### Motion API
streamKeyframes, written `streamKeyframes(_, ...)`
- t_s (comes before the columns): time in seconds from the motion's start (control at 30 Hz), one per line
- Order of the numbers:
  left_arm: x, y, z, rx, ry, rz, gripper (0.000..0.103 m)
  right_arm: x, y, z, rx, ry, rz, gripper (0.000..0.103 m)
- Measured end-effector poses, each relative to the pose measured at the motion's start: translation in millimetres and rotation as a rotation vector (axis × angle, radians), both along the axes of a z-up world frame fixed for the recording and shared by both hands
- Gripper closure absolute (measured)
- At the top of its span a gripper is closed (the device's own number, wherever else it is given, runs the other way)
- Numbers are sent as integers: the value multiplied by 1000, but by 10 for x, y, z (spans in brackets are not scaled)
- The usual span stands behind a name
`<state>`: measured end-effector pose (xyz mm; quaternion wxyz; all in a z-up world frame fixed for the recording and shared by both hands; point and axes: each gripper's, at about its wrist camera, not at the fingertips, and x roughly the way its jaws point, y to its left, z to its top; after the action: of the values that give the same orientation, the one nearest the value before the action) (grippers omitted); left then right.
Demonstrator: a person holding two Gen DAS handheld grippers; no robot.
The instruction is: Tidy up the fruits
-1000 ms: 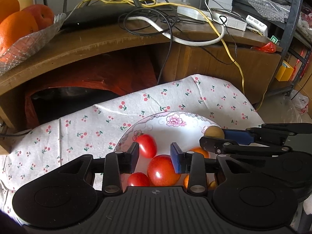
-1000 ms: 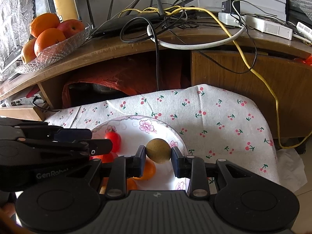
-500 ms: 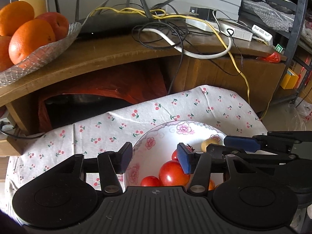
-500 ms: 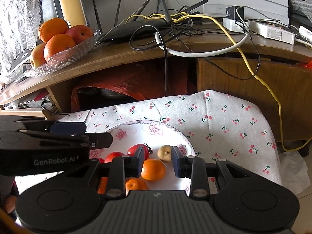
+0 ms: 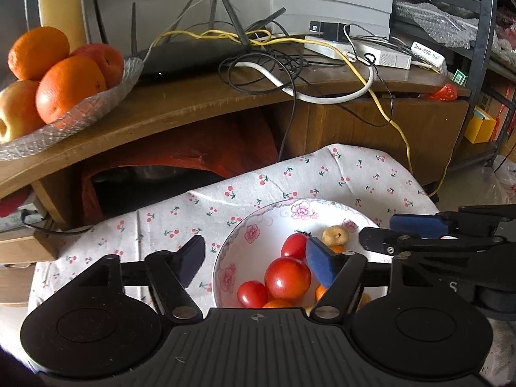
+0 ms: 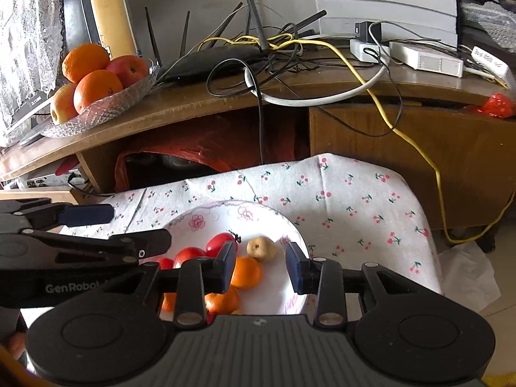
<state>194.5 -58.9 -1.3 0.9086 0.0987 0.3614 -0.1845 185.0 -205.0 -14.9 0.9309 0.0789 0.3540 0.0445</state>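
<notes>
A white floral plate (image 5: 225, 258) (image 6: 193, 217) rests on the cherry-print cloth. It holds red tomatoes (image 5: 287, 277) (image 6: 188, 254), mandarins (image 6: 246, 272) and a small brown pear-like fruit (image 5: 335, 235) (image 6: 262, 249). My left gripper (image 5: 256, 261) hovers open above the plate's left half, its right finger over the tomatoes, nothing held. My right gripper (image 6: 261, 266) is open and empty just above the mandarins, with the brown fruit lying free beyond its tips. Each gripper shows side-on in the other's view: the right gripper (image 5: 416, 232) and the left gripper (image 6: 96, 225).
A glass bowl (image 5: 80, 109) (image 6: 106, 106) of oranges and apples sits on the wooden shelf at the back left. A router and tangled cables (image 5: 258, 54) (image 6: 274, 58) crowd the shelf behind the plate. A dark opening with red plastic (image 6: 209, 142) lies under the shelf.
The right gripper let go of the brown fruit, which now lies on the plate, and drew back. The left gripper opened wider and pulled up and away from the tomatoes.
</notes>
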Motion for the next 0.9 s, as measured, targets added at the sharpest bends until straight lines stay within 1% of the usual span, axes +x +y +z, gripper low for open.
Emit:
streamKeyframes(0.17,-127,31,4,16,-2,20,17,-141,9,41,-2,7,-4,68)
streamKeyframes(0.33,-264,49,-8,39,-12,44,15,-264,36,77,-2,9,-2,68)
streamKeyframes(0.53,-385,94,-13,30,-12,62,13,-388,55,105,-2,9,-2,68)
streamKeyframes(0.6,-423,109,-1,28,-20,73,10,-425,56,116,-1,7,-3,67)
streamKeyframes(0.7,-496,132,18,25,-38,76,10,-491,67,135,0,5,-3,67)
streamKeyframes(0.83,-598,154,48,21,-38,81,10,-572,70,152,5,1,-7,67)
streamKeyframes(0.87,-626,158,56,21,-38,81,9,-608,68,160,5,0,-11,67)
streamKeyframes(0.9,-658,163,64,23,-40,84,5,-638,64,163,6,0,-15,67)
